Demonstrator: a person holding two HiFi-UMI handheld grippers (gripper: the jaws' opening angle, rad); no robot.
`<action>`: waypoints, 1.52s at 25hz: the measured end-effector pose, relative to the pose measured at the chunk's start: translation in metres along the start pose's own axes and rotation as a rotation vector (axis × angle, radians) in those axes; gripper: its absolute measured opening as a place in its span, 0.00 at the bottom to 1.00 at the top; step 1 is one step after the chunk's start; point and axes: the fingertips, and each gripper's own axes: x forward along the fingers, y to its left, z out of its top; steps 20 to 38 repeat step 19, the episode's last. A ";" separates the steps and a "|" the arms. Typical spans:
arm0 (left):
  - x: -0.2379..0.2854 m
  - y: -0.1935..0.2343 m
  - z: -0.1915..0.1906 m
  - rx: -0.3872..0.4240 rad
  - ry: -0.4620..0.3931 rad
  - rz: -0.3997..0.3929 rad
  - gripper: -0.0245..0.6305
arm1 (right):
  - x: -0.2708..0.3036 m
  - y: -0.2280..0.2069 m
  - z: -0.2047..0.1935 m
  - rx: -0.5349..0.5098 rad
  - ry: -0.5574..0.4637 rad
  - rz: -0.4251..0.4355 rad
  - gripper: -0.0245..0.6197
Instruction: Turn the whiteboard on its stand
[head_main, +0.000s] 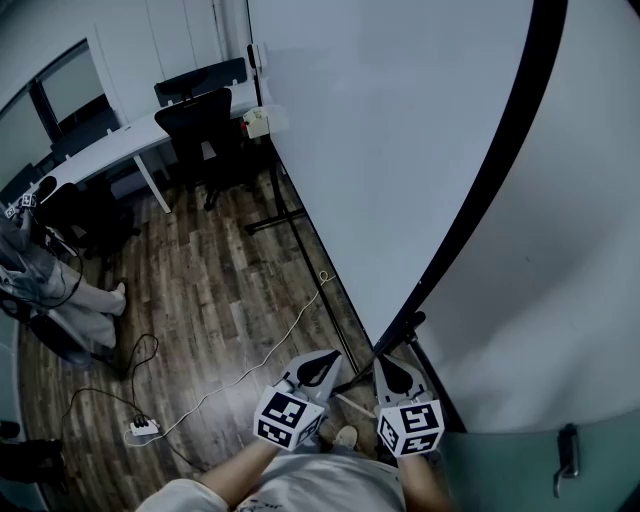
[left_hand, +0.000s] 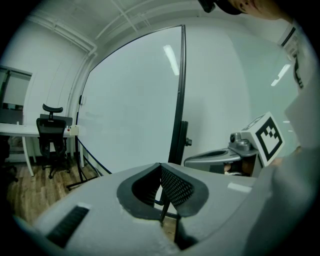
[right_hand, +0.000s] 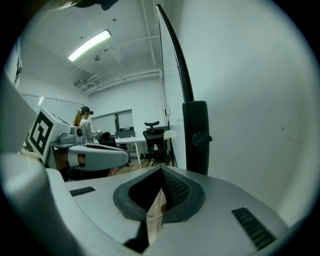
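L tongs (head_main: 325, 365) and R tongs (head_main: 392, 368) are held low, side by side. Both are closed, w/ nothing betw. the pads. Whiteboard (head_main: 400, 150) is seen upright on its stand (head_main: 402, 335), just ahead of the tongs, w/ its black edge nearest R tongs. Whether it is touched cannot be told. A cable (head_main: 270, 350) is laid across the wood floor (head_main: 220, 290).

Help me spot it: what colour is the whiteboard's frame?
Black; the frame shows best in head view.

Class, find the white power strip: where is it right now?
In the head view the white power strip lies on the wooden floor at lower left, left of the left hand-held gripper.
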 end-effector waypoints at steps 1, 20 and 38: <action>0.000 0.000 0.000 0.001 0.001 -0.001 0.05 | 0.000 0.000 0.000 0.000 0.002 0.001 0.05; 0.002 0.009 0.008 0.010 -0.002 -0.001 0.05 | 0.011 0.006 0.008 -0.012 0.001 0.025 0.05; 0.002 0.009 0.008 0.010 -0.002 -0.001 0.05 | 0.011 0.006 0.008 -0.012 0.001 0.025 0.05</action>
